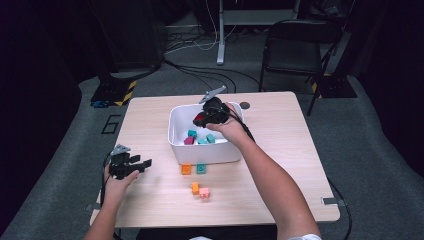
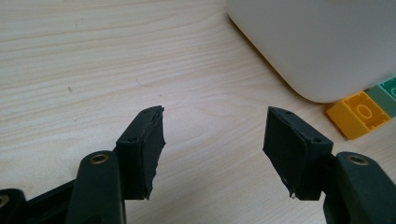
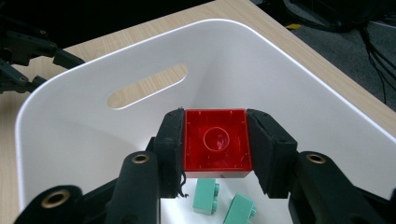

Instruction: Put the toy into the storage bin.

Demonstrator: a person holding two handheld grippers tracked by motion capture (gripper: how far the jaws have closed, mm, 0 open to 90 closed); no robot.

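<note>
From the high view, a pale wood-grain table [image 1: 280, 150] with rounded corners carries a white plastic bin [image 1: 176, 134] with smooth, rounded walls. The right tongs [image 1: 202, 118] hang over the bin's open top with a red brick [image 1: 199, 120] between them. Several small bricks lie on the bin floor — teal, mint and one magenta. On the table just in front of the bin sit an orange brick [image 1: 186, 169] and a teal brick [image 1: 201, 168] side by side; nearer the person lie another orange brick [image 1: 195, 188] and a pink brick [image 1: 204, 193], touching. The left tongs [image 1: 141, 163] rest low over the table's left part, well apart from the bin.

The left gripper view adds the close grain of the table, fine streaks in a matt light wood. The left tongs [image 2: 212, 135] stand wide apart with nothing between them; their black pads [image 2: 287, 149] are rubbery and ragged at the edges. The bin's [image 2: 317, 46] curved matt outer wall rises at the upper right, and beside its foot a glossy yellow-orange studded brick [image 2: 359, 114] touches a green one [image 2: 385, 95].

The right gripper view shows what the high view blurs — the right tongs [image 3: 215, 144] are clamped on the red brick [image 3: 215, 142], a square of glossy translucent plastic seen from its hollow underside, with a round tube in the middle. It is held above the inside of the bin [image 3: 280, 70], whose far wall has an oval handle slot [image 3: 147, 86]. Two mint bricks [image 3: 208, 196] lie on the floor below.
</note>
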